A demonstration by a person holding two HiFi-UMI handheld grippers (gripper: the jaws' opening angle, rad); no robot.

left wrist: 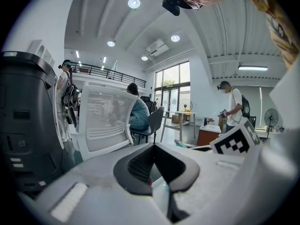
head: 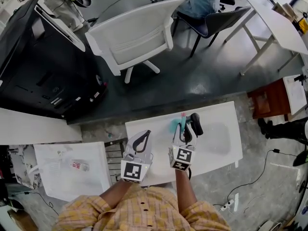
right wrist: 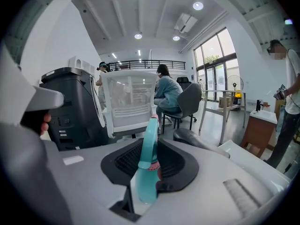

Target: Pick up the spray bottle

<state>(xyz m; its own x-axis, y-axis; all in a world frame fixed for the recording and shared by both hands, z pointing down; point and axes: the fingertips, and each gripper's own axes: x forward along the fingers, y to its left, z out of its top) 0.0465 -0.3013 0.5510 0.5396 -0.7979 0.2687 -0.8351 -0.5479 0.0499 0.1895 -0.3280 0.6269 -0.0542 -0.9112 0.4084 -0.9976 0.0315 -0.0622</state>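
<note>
The spray bottle [head: 175, 125] has a teal head and stands on the white table [head: 219, 129] near its far edge. In the right gripper view the teal head and neck of the bottle [right wrist: 149, 153] rise upright between the black pads. My right gripper [right wrist: 151, 146] is shut on the bottle's neck, and the head view shows the same gripper [head: 186, 129] beside the teal head. My left gripper [head: 144, 137] hovers over the table's near left part, apart from the bottle. Its jaws [left wrist: 154, 149] meet with nothing between them.
A dark rounded object [head: 196, 123] lies just right of the bottle. A white chair [head: 134, 37] and a large black machine [head: 33, 66] stand beyond the table. A low white surface [head: 72, 170] with papers sits at left, a brown cabinet [head: 269, 97] at right. Cables cross the floor.
</note>
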